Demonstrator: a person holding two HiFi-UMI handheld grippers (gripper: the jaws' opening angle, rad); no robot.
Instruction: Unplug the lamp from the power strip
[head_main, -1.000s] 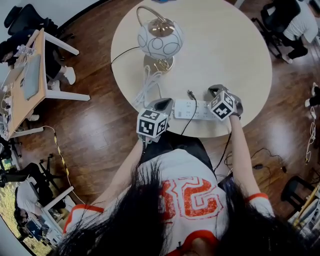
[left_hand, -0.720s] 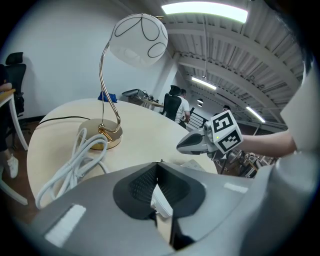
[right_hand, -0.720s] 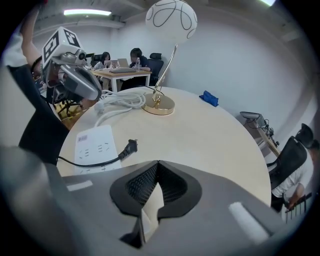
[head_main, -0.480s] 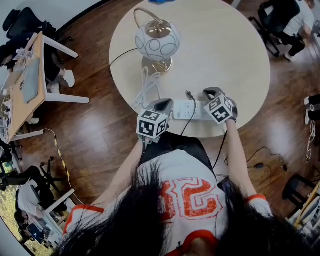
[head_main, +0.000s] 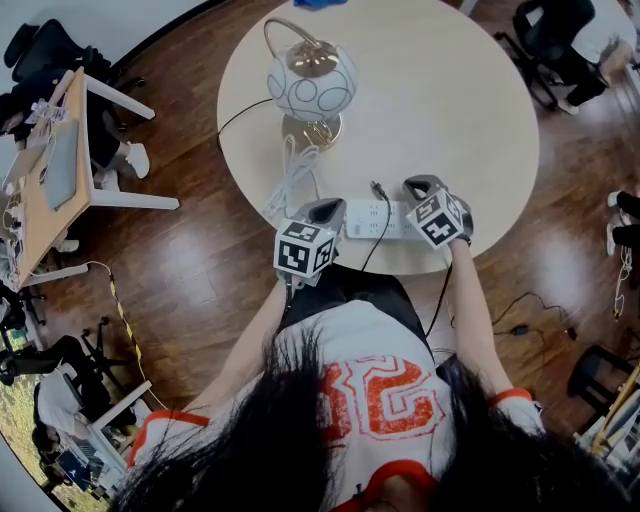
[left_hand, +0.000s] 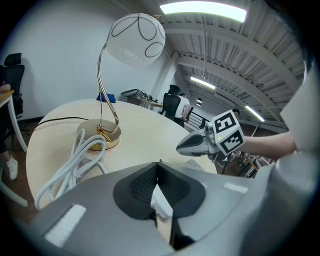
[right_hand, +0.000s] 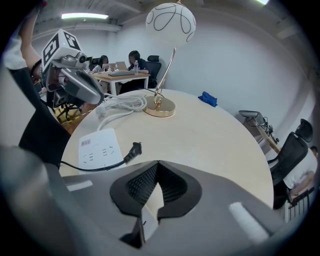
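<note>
The white globe lamp (head_main: 311, 82) stands on its gold base at the far left of the round table (head_main: 480, 60). The white power strip (head_main: 380, 220) lies near the front edge. The lamp's black plug (head_main: 379, 188) lies loose on the table just behind the strip, pulled out of it, and its black cord runs over the strip and off the edge. My left gripper (head_main: 325, 208) is shut and empty at the strip's left end. At the strip's right end my right gripper (head_main: 418, 185) is shut and empty. In the right gripper view the plug (right_hand: 134, 148) lies beside the strip (right_hand: 97, 149).
A coil of white cable (head_main: 293, 175) lies between the lamp base and the strip. A blue thing (right_hand: 207, 98) sits at the table's far edge. Desks and office chairs (head_main: 60, 150) stand on the wood floor to the left, and people sit at a desk further off.
The right gripper has drifted slightly left along the strip's right end. The plug, strip, lamp and left gripper stay where they were.
</note>
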